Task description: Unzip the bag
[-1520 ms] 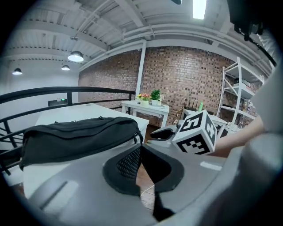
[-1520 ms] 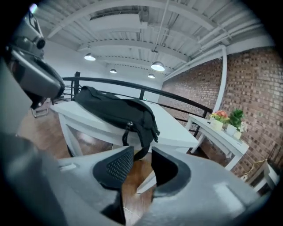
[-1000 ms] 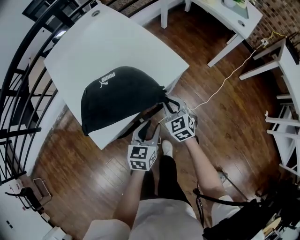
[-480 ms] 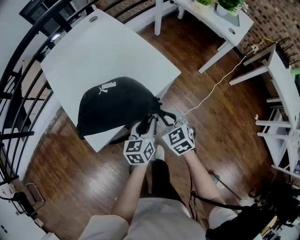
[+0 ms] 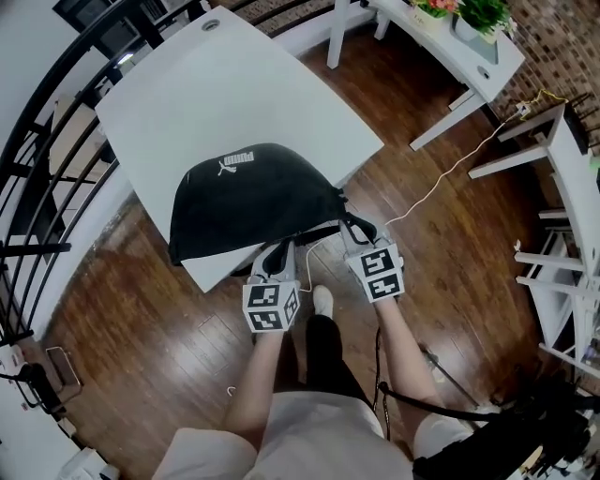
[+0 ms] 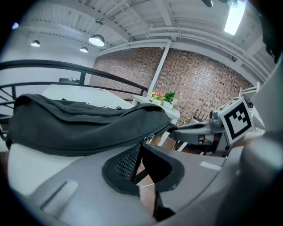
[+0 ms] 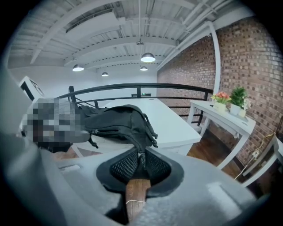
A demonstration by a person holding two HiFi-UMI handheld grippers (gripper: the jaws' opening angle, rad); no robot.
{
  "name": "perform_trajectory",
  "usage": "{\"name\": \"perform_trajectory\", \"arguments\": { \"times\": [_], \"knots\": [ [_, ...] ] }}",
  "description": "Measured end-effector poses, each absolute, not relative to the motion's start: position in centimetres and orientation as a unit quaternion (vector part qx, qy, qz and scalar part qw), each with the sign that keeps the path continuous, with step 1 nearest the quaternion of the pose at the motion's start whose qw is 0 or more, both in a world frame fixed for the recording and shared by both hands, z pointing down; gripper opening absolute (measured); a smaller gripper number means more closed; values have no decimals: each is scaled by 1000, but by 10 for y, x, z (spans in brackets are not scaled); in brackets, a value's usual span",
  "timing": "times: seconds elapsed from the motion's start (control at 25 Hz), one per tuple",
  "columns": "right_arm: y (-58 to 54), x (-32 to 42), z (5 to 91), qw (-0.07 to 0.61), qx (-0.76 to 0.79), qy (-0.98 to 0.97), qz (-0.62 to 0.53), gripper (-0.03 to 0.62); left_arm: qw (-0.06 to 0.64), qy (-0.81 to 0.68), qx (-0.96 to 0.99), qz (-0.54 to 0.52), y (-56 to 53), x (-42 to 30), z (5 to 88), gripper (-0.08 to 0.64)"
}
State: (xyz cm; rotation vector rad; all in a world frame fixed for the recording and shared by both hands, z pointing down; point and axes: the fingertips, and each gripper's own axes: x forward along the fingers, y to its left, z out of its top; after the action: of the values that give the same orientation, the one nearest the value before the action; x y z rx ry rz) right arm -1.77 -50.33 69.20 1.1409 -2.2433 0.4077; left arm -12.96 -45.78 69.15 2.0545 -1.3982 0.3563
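Note:
A black bag [image 5: 248, 192] with a white logo lies on the near corner of the white table [image 5: 234, 84]. My left gripper [image 5: 278, 255] is at the bag's near edge. In the left gripper view its jaws [image 6: 140, 148] are shut, with the metal zipper pull [image 6: 149, 138] caught at their tips on the bag [image 6: 79, 126]. My right gripper [image 5: 354, 230] is at the bag's right end, off the table corner. It is shut on a black strap [image 7: 142, 160] that runs up to the bag [image 7: 119, 121].
Dark wooden floor lies below the table corner. A white side table with plants [image 5: 450, 28] stands at the back right. A white cable [image 5: 441, 178] runs across the floor. A black railing [image 5: 37, 187] borders the left and white shelving [image 5: 572, 187] the right.
The left gripper has come forward to the bag's near edge and its jaws have closed on the zipper pull. The right gripper keeps its hold on the strap.

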Motion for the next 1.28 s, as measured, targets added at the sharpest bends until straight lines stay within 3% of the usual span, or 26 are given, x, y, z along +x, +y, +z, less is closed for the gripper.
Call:
{"name": "perform_trajectory", "arguments": {
  "times": [0.12, 0.28, 0.44, 0.52, 0.68, 0.84, 0.92, 1.04, 1.28],
  "knots": [
    [-510, -10, 698, 299, 444, -831, 154, 43, 289, -585, 730, 204, -435, -219, 716, 26],
    [-519, -2, 711, 313, 465, -813, 159, 43, 312, -680, 618, 243, -383, -409, 746, 37],
    [-514, 1, 731, 340, 484, -786, 180, 44, 330, -664, 627, 239, -361, -468, 727, 29],
    [-504, 3, 735, 352, 490, -775, 188, 69, 313, -662, 644, 221, -357, -466, 706, 64],
    [-466, 7, 707, 334, 511, -761, 218, 87, 279, -642, 696, 161, -364, -413, 643, 37],
    [-423, -29, 639, 242, 501, -798, 230, 81, 216, -579, 779, 106, -371, -325, 570, 21],
    [-396, -55, 607, 193, 474, -826, 236, 13, 181, -559, 805, 84, -363, -290, 539, 18],
    [-355, -86, 553, 141, 411, -881, 188, -2, 130, -566, 813, 45, -340, -258, 492, 18],
    [-257, -44, 457, 28, 390, -915, 100, -8, 49, -605, 794, 17, -232, -190, 430, 18]
  ]
}}
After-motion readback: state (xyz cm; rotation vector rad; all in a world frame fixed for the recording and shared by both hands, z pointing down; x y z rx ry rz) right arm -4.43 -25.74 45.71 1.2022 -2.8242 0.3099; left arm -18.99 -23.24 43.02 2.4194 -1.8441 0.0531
